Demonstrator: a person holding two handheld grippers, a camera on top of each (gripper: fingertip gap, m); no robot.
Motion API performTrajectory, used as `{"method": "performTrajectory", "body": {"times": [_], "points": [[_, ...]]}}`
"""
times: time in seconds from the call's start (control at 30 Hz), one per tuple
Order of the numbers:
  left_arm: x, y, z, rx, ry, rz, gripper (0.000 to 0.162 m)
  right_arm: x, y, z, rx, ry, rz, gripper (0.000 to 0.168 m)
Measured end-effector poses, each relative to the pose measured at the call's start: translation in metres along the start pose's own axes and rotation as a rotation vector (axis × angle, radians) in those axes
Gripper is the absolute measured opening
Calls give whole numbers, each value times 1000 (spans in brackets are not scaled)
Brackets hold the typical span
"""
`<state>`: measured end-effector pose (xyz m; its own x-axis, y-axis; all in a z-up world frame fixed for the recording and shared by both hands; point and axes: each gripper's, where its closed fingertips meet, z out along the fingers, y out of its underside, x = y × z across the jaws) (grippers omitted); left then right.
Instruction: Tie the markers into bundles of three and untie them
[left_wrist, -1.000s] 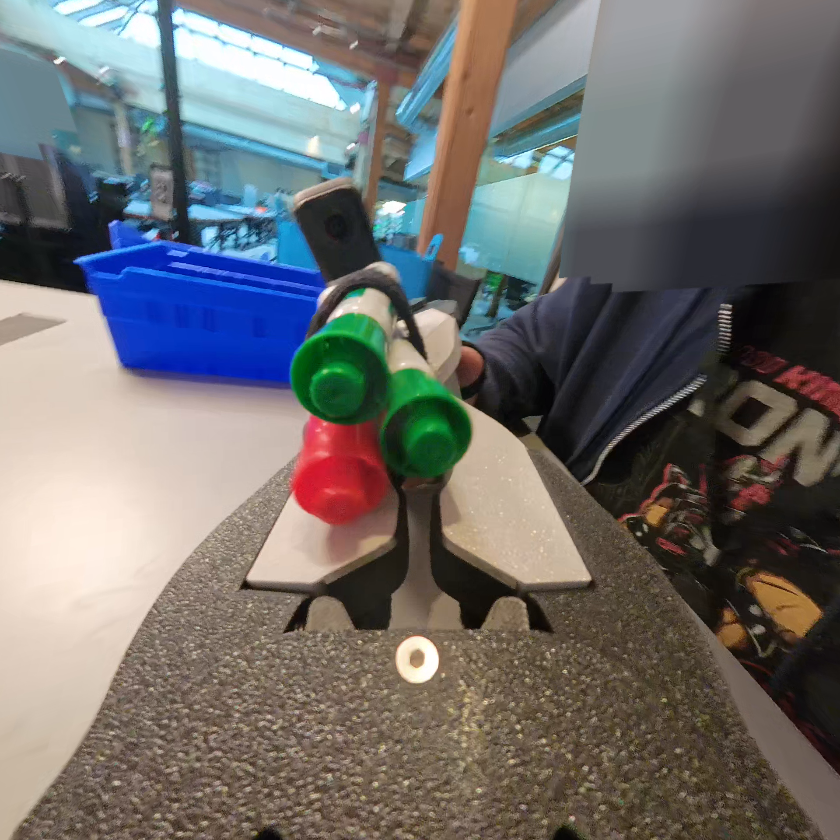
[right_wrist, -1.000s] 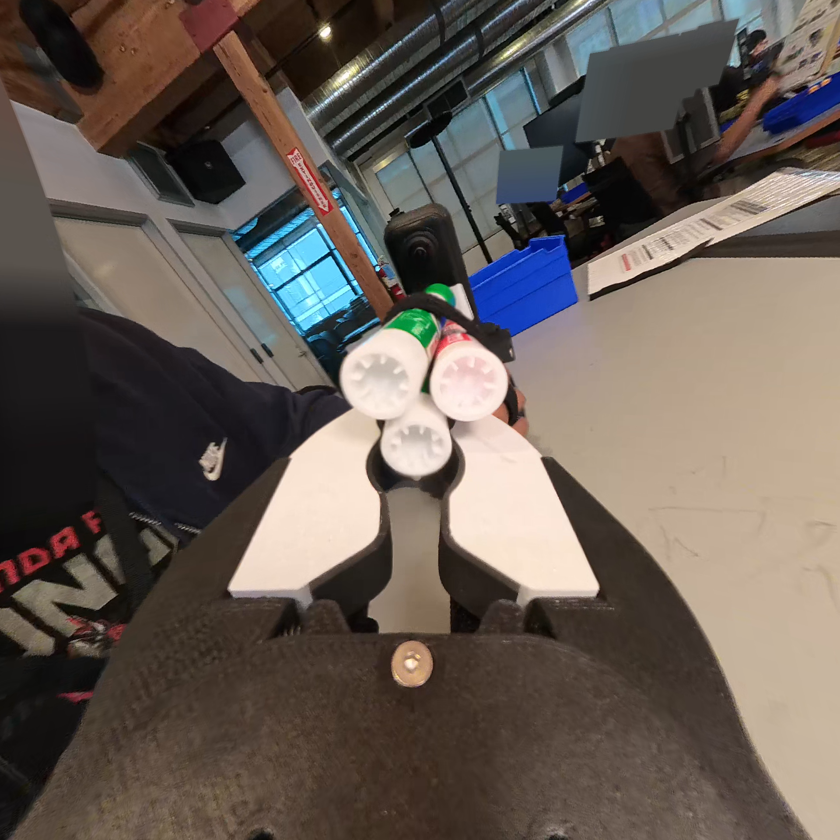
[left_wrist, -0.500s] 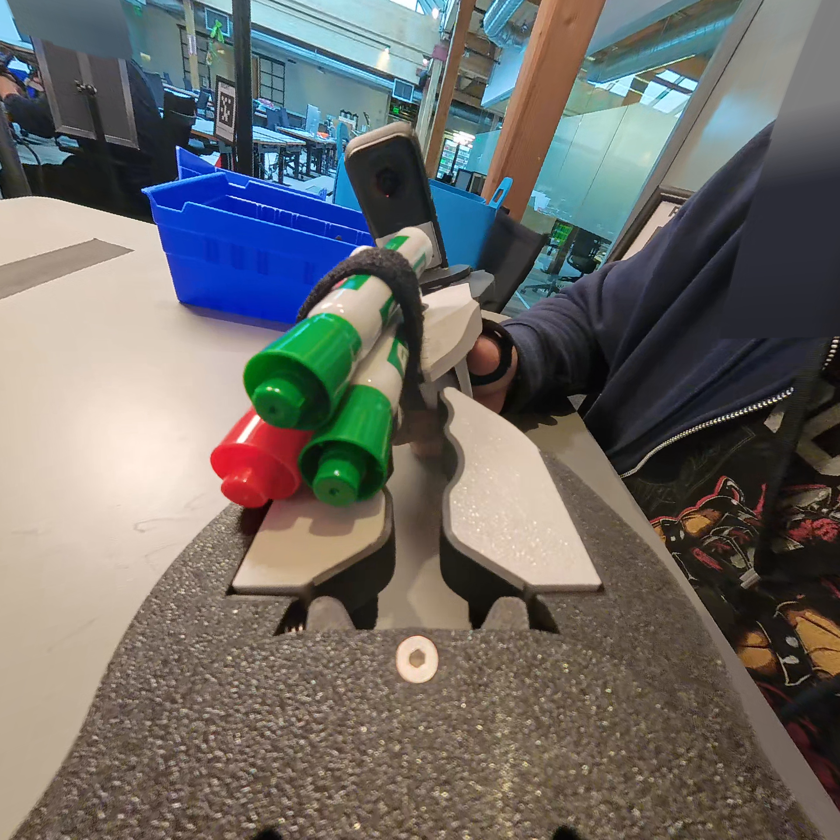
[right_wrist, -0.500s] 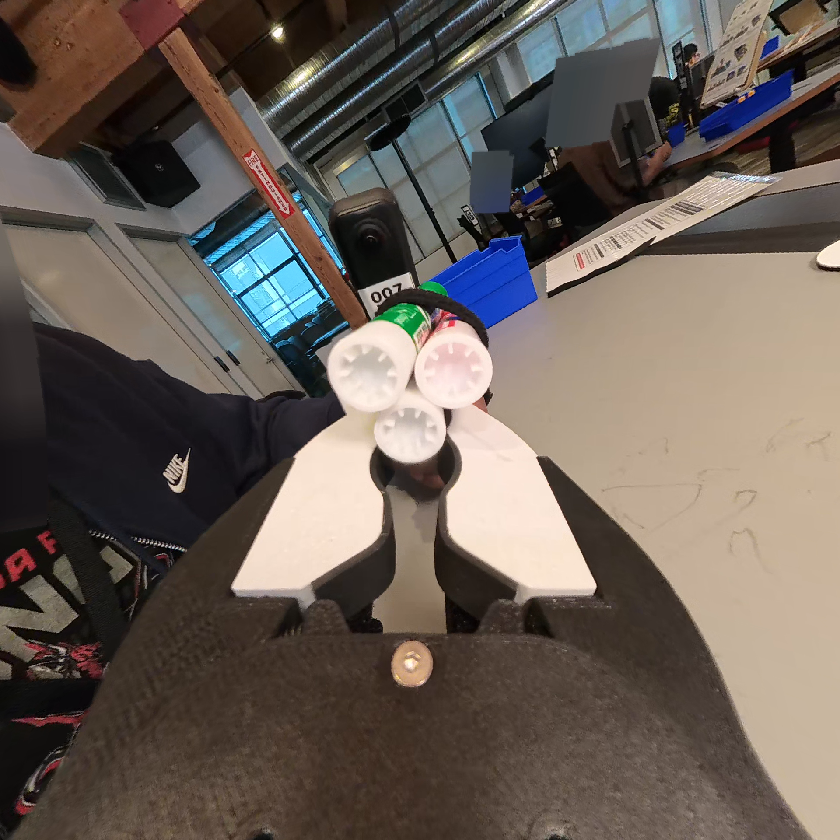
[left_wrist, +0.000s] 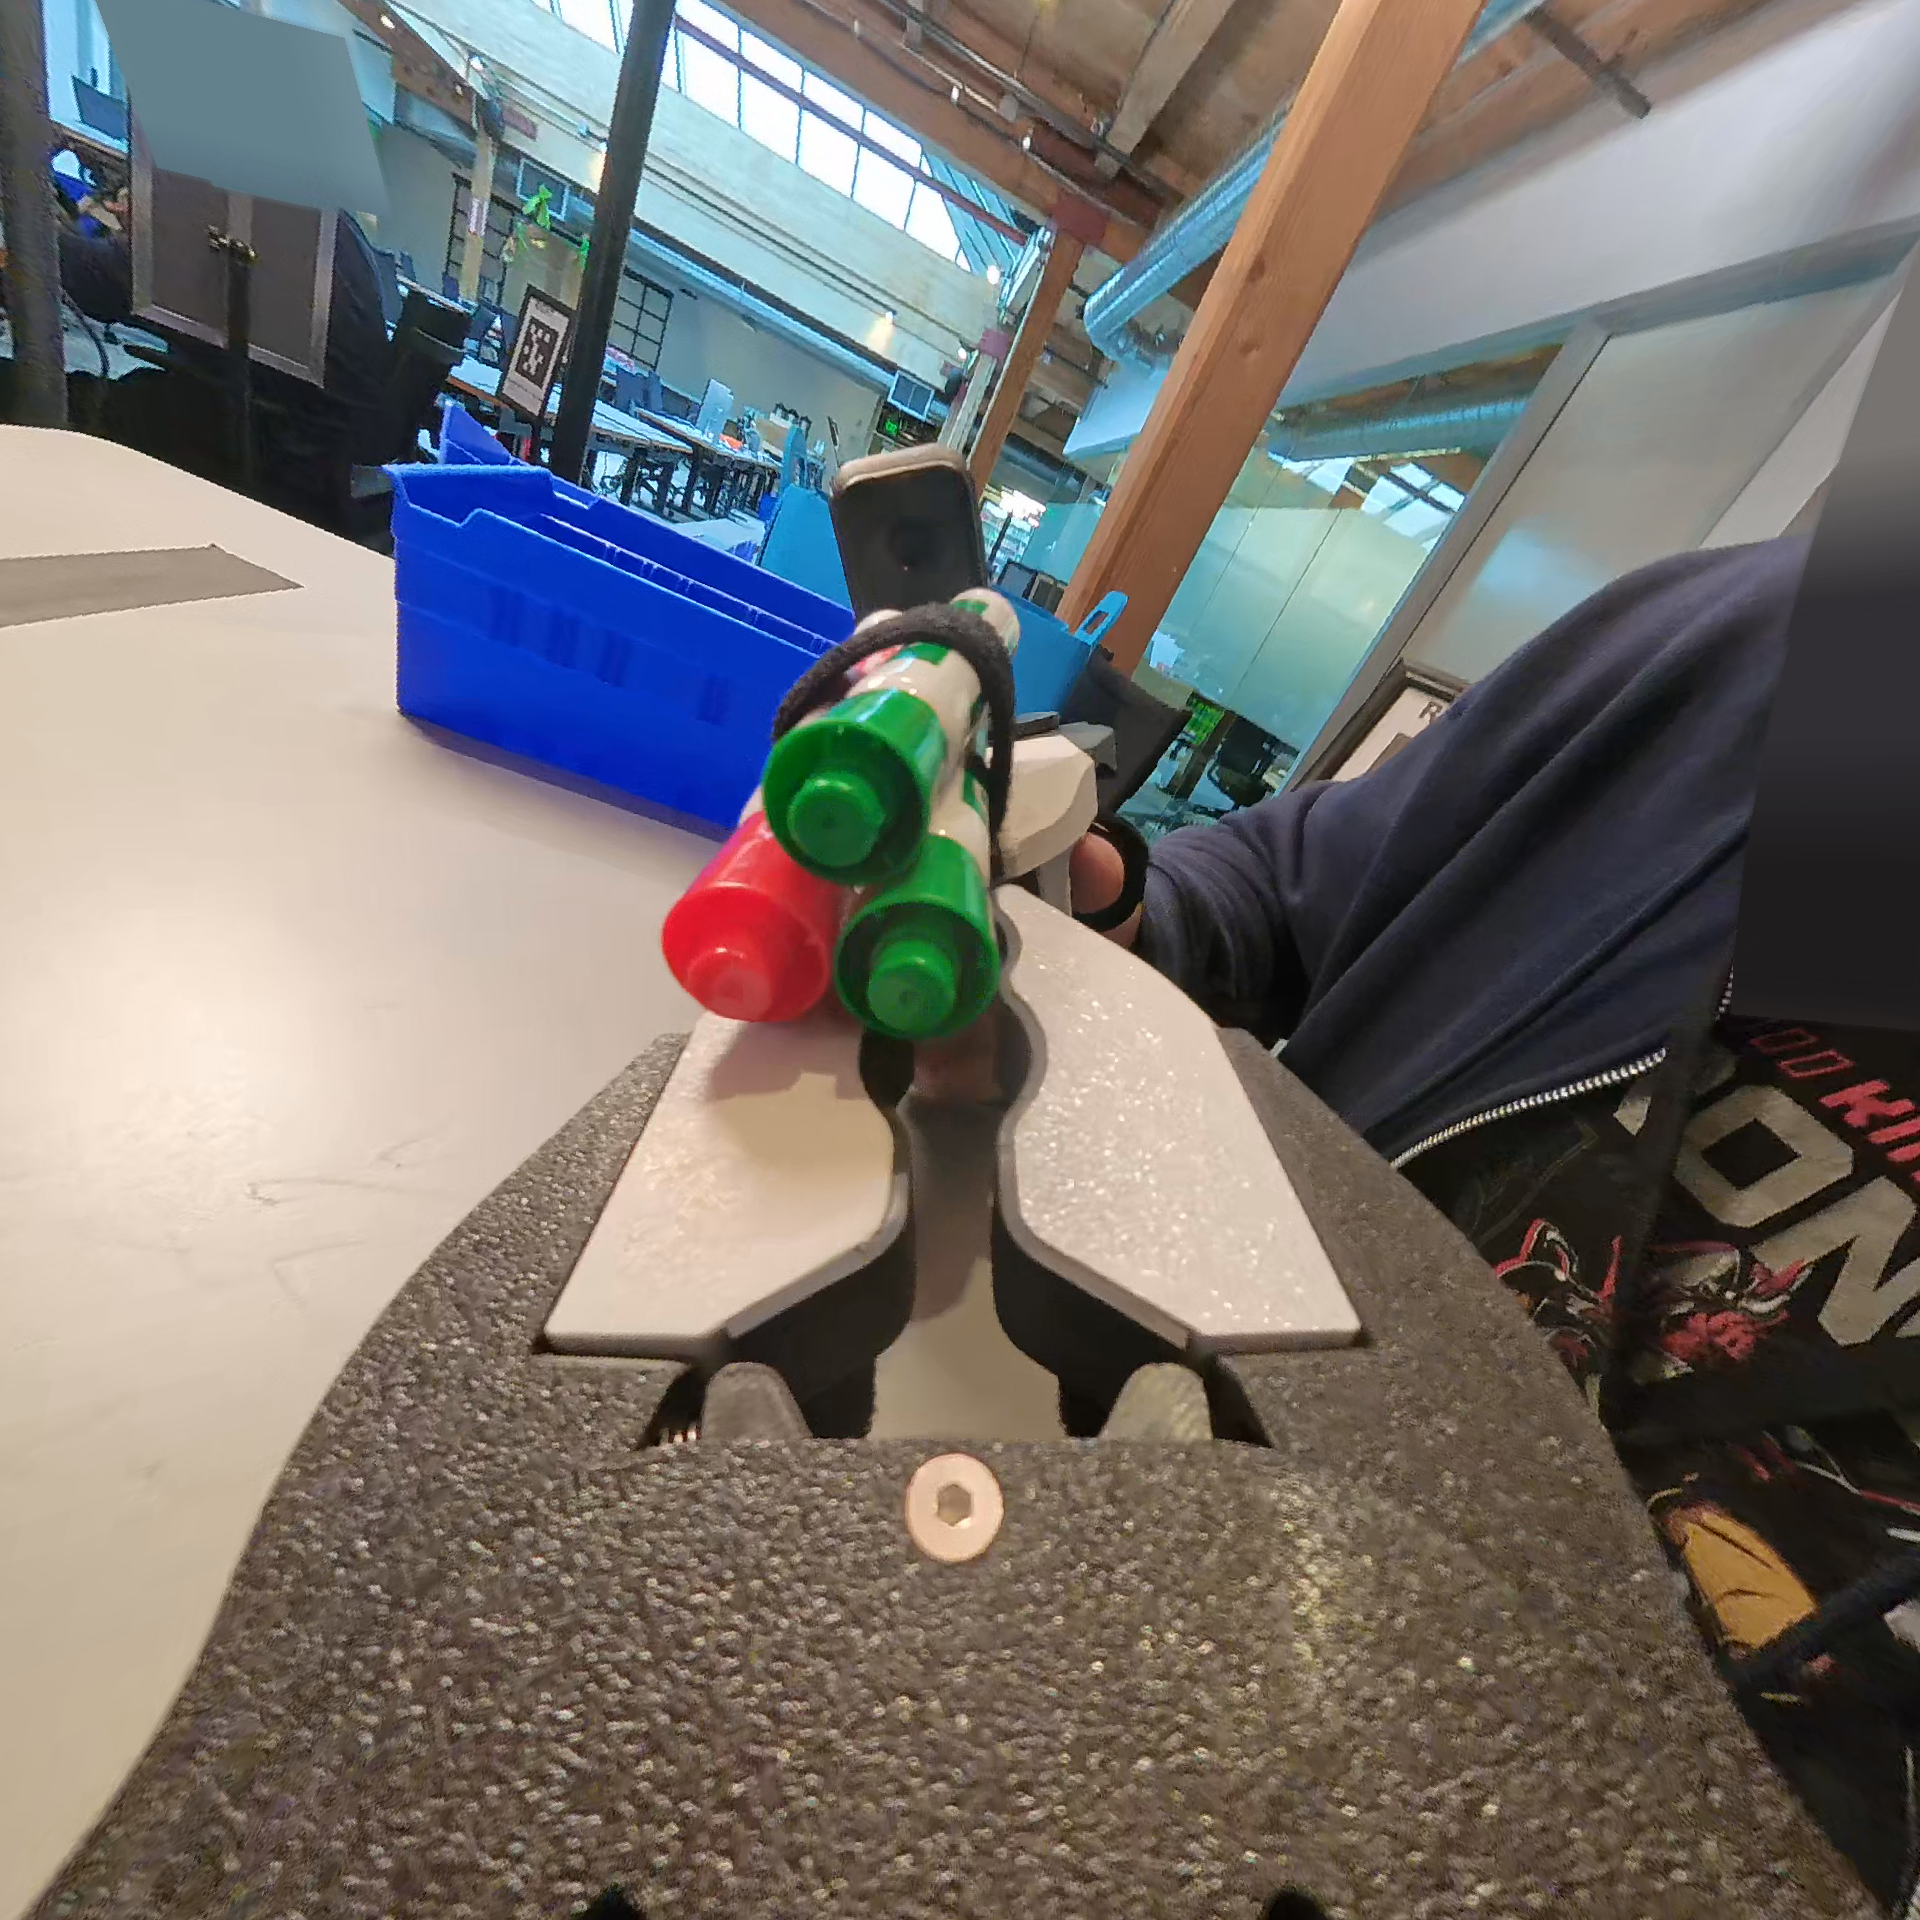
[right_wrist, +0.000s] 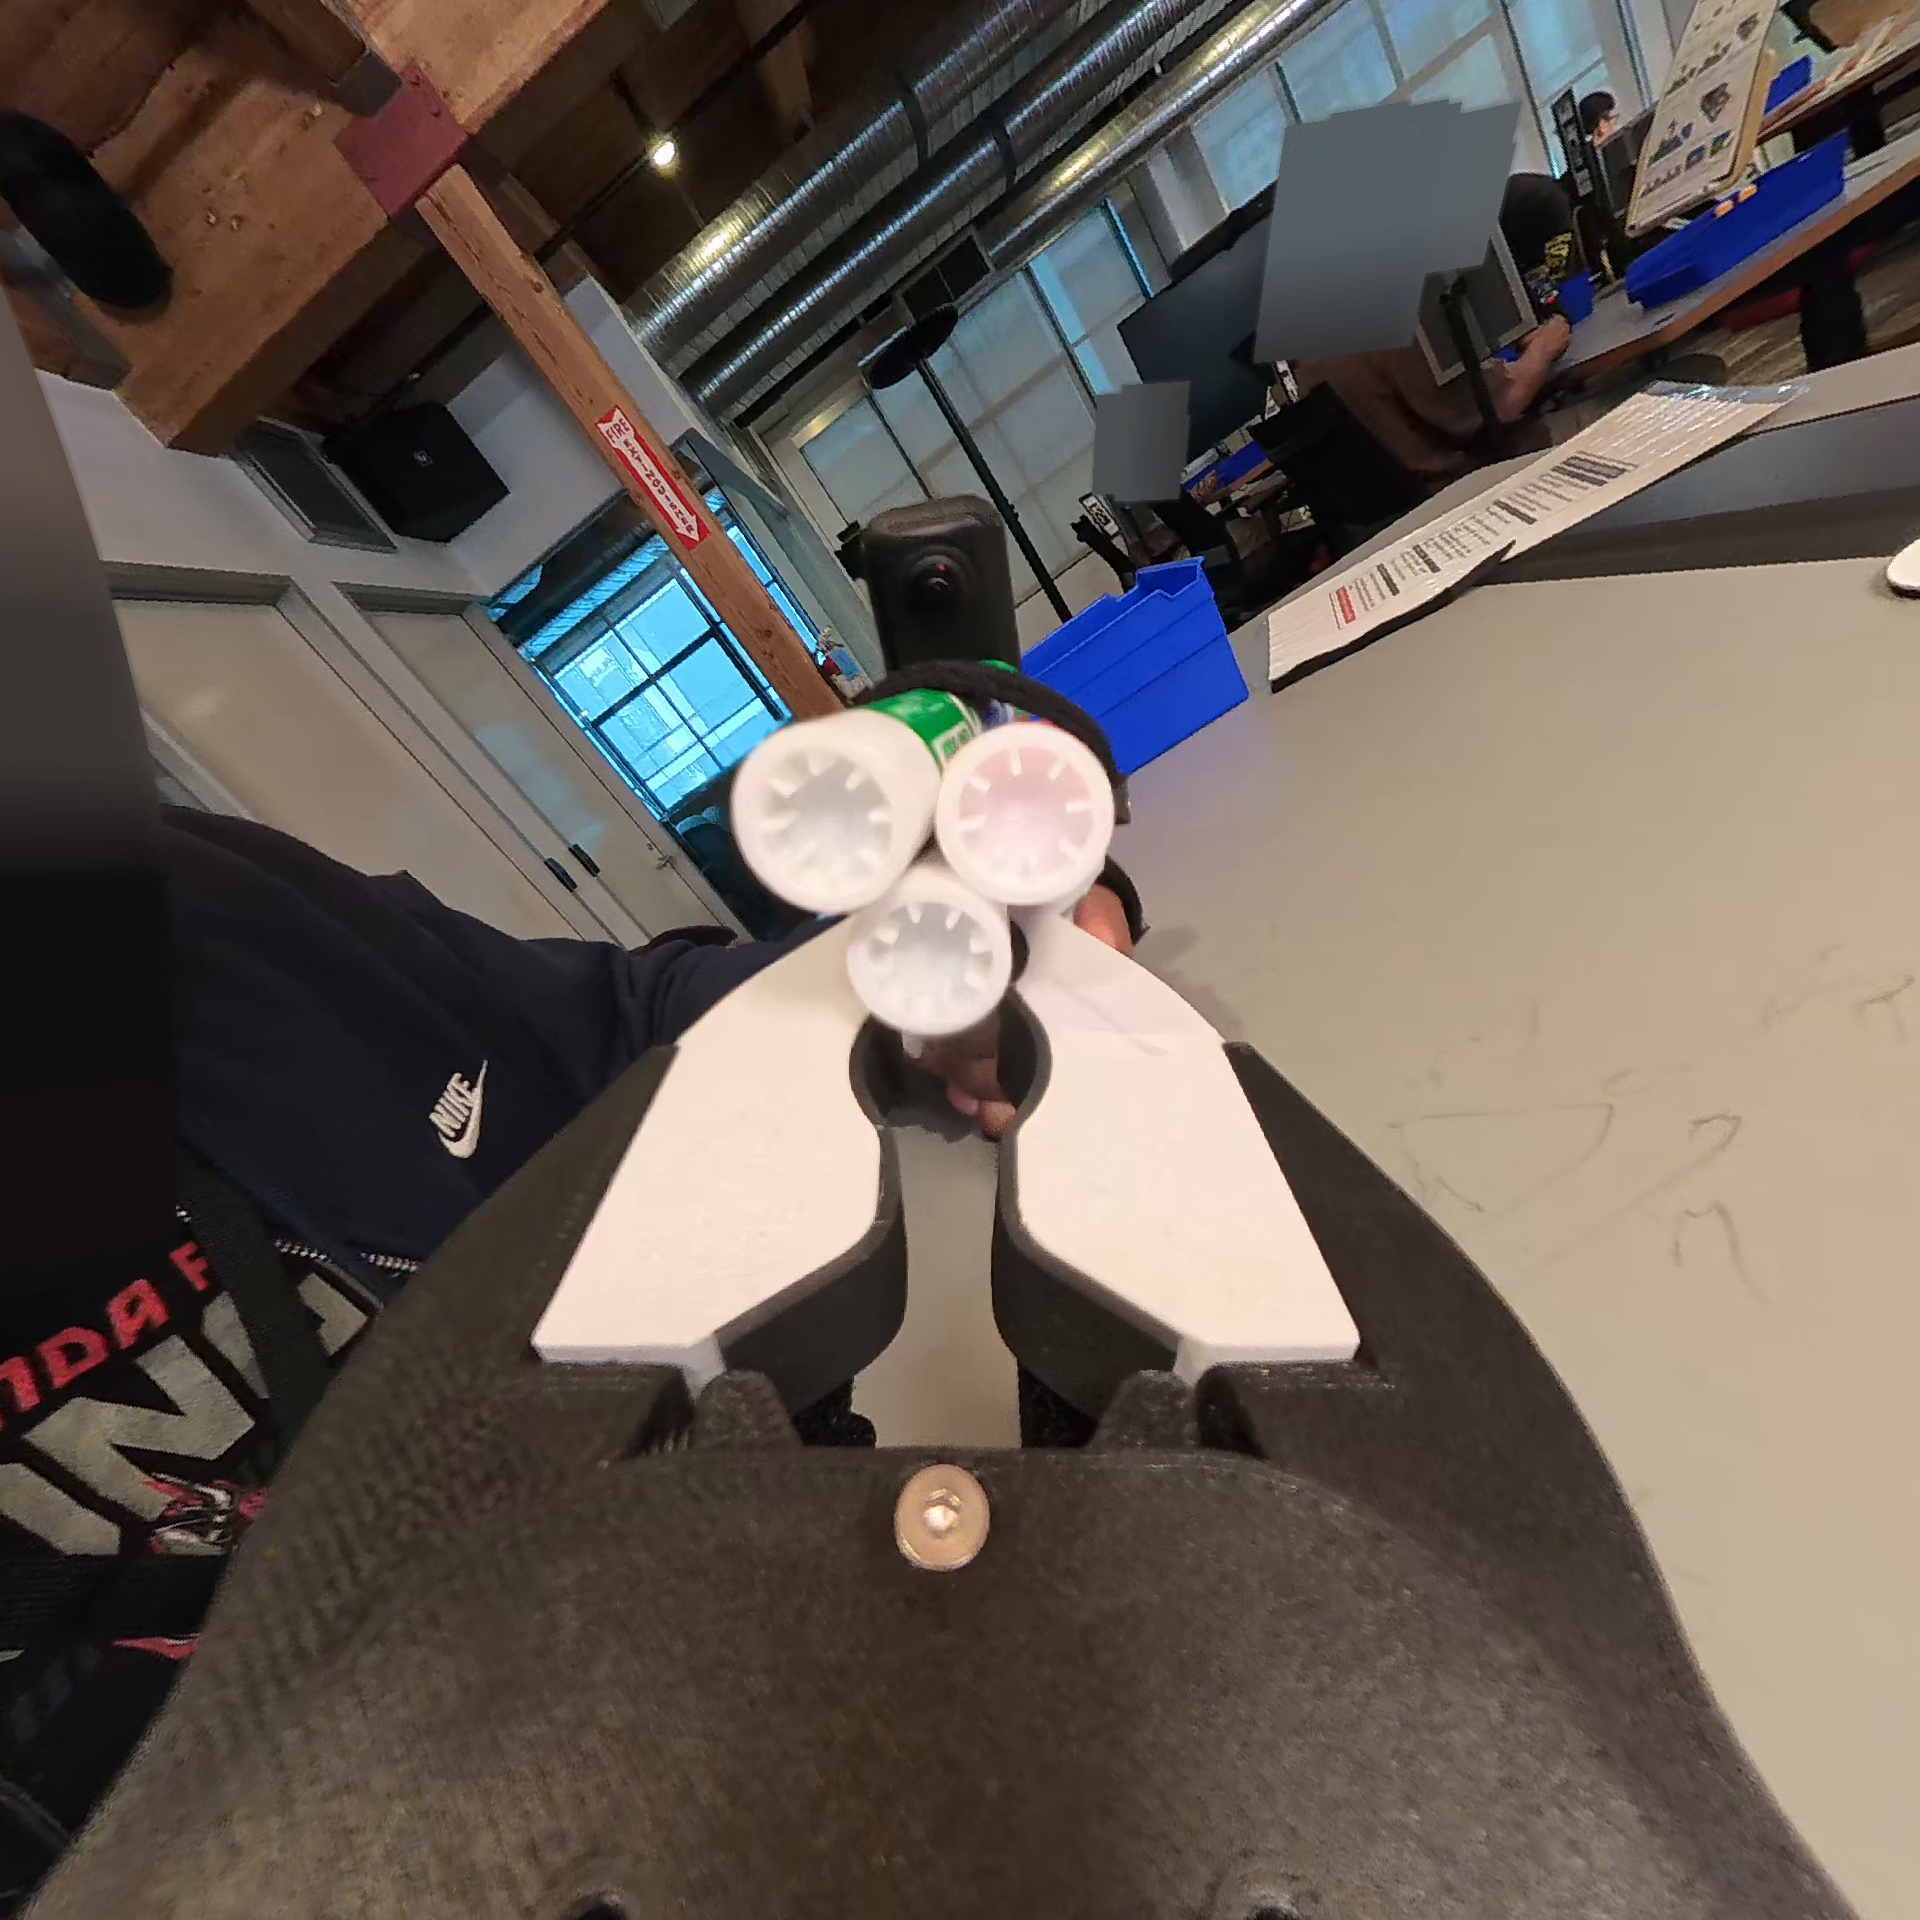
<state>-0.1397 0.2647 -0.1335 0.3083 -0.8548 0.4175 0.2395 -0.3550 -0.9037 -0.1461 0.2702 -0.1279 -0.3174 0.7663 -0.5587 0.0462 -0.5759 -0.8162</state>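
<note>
**Bundle held end to end above the table**

Three marker pens, two green-capped and one red-capped (left_wrist: 868, 862), sit bunched inside a black fabric elastic band (left_wrist: 940, 634), well above the grey tabletop (left_wrist: 260, 935). The left gripper (left_wrist: 951, 1023) pinches the lower green-capped pen near its cap; the right gripper (right_wrist: 940, 1023) closes on the lowest white butt end (right_wrist: 928, 961). Holding both ends likely keeps the bundle steady for working the band. A blue plastic bin (left_wrist: 582, 655) waits behind.
</note>
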Motion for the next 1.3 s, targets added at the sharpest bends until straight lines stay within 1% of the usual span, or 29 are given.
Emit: {"method": "performTrajectory", "body": {"times": [0.1,0.33,0.43,0.57,0.67,0.8,0.9,1.0,1.3], "points": [[-3,0,1,19,-10,-17,5,0,-2,-1,12,-7,9,6],[-1,4,6,24,-9,-12,3,1,2,1,-2,-10,22,5],[-1,2,7,59,-4,-27,3,1,0,0,7,-14,31,5],[2,1,8,82,15,-42,5,0,-1,-1,5,3,-4,4],[5,-1,8,106,55,-79,12,0,-2,-1,6,22,-18,3],[0,-4,9,168,38,-139,16,2,-2,-2,3,37,-23,3],[0,-6,9,196,46,-174,16,1,-2,-2,4,44,-37,3],[-1,-6,9,211,32,-170,14,1,-3,-2,5,53,-45,3],[5,-8,9,244,60,-166,11,-5,-4,-2,19,50,-106,3]]}}
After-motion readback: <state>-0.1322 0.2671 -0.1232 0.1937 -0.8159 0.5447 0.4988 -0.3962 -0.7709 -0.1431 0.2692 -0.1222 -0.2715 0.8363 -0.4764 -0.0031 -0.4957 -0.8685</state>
